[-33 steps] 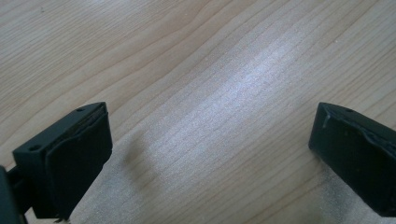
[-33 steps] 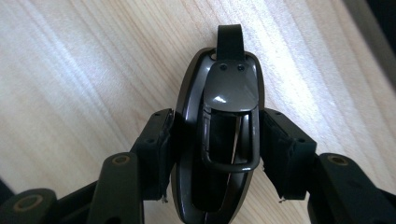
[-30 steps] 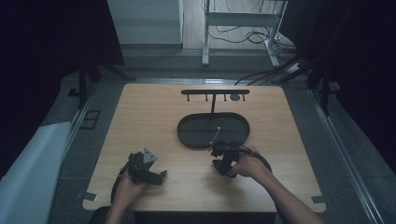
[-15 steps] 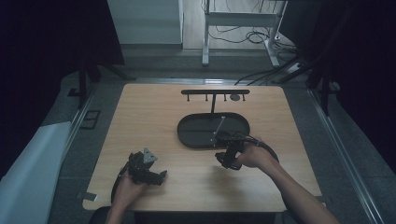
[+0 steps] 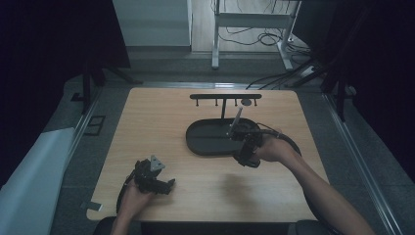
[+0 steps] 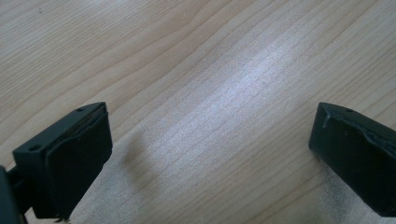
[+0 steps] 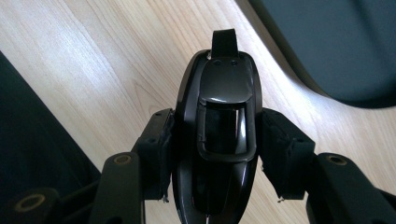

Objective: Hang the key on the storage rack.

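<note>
**Right gripper holds utensil by the handle, rack dead ahead**

Right gripper (image 7: 219, 154): jaws clamped from both sides on the glossy black handle (image 7: 219, 140) of a kitchen utensil. The handle's long axis runs straight out between the jaws, hanging loop (image 7: 224, 42) at the far tip. In the high view the grey working end (image 5: 236, 120) slants up and away from the right gripper (image 5: 246, 147), over the near-right rim of the dark oval tray (image 5: 195, 144).

Beyond the tray, across the table (image 5: 161, 122), stands the black hook rack (image 5: 225, 97); it lies ahead of the utensil, roughly in line with its axis. The right hand is by far the nearer one.

Left gripper (image 6: 210, 154): jaws wide apart, empty, over bare wood at the table's near-left.
</note>
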`<state>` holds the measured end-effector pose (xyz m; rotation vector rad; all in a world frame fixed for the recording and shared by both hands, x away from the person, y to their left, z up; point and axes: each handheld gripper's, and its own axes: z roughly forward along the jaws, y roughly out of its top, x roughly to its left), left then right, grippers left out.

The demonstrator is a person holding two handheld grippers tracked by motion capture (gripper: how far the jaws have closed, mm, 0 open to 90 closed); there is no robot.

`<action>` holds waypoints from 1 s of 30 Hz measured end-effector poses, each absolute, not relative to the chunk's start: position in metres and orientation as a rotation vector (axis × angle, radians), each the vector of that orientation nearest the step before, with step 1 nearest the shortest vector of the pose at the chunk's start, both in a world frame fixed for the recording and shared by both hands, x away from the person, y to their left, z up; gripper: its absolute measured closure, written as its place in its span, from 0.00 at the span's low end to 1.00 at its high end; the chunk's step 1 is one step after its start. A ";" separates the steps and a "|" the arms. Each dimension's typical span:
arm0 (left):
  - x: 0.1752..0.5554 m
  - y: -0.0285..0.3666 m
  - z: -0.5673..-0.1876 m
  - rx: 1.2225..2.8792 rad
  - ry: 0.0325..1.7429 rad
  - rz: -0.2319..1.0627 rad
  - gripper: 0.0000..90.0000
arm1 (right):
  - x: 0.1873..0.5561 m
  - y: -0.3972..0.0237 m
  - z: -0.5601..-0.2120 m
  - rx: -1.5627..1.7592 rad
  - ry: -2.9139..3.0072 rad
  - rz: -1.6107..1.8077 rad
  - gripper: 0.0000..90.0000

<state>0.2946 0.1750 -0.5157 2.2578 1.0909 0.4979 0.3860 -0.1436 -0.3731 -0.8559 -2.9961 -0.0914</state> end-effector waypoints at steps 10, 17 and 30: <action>0.295 0.175 -0.516 2.258 1.089 0.496 0.00 | 0.403 -0.164 -0.350 -0.955 -2.926 -0.060 0.54; 0.295 0.175 -0.516 2.259 1.089 0.495 0.00 | 0.417 -0.179 -0.337 -1.048 -2.913 -0.075 0.54; 0.295 0.176 -0.516 2.258 1.089 0.494 0.00 | 0.453 -0.214 -0.309 -1.276 -2.868 -0.180 0.54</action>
